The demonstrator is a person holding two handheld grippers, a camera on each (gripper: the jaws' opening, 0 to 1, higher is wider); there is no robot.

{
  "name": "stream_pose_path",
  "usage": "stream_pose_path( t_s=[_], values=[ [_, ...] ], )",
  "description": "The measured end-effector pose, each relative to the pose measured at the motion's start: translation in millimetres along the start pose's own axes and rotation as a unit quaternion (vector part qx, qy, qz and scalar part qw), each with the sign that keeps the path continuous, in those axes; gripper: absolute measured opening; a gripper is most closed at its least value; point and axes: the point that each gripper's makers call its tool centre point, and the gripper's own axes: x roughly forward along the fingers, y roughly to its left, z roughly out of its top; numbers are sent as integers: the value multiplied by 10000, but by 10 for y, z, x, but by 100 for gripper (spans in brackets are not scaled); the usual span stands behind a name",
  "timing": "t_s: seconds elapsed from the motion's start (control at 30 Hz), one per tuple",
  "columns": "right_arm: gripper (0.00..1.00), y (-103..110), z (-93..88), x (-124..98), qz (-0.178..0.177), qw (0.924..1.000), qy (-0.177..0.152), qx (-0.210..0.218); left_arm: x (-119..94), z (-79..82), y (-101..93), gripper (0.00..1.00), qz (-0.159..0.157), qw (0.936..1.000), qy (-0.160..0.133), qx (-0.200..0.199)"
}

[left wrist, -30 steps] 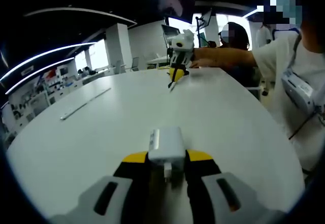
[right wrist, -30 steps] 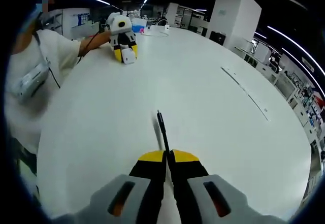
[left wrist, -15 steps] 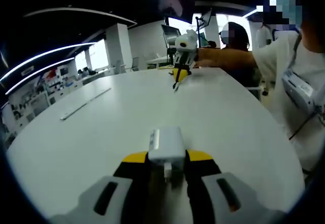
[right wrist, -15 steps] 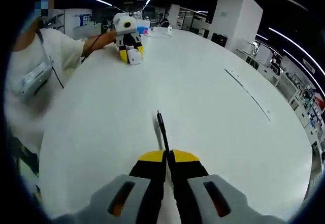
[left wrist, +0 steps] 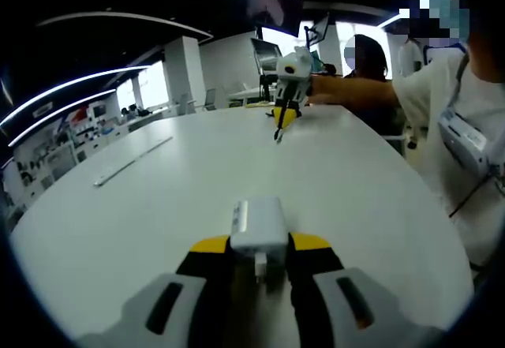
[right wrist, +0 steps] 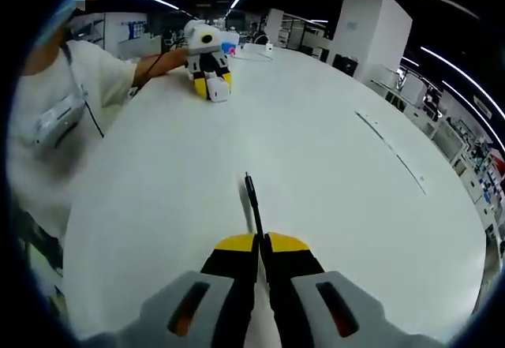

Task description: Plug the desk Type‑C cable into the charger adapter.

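Right gripper (right wrist: pixel 258 241) shifted, clamping black cable (right wrist: pixel 252 202), left gripper (left wrist: pixel 260 247) clamping white adapter (left wrist: pixel 258 226)

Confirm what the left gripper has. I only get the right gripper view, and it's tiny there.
Observer: The left gripper is shut on the white charger adapter, which sticks out past the jaws.
Operator: Where is my cable from that side?
Observer: The right gripper is far across the white table. The dark cable end pokes out below it, well apart from the adapter.
Operator: Port visible?
Observer: A dark slot-like mark shows on the adapter's left side, but it's too blurred to call it the port.
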Motion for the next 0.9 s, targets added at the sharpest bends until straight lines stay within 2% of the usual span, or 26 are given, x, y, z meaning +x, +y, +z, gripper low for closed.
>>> stream_pose_path(
  t_s=[0.9],
  values=[
    [3, 225, 31, -32, 73, 9999, -36, -134, -1, 5, -2, 26, 12, 10000, 5, 26]
  ],
)
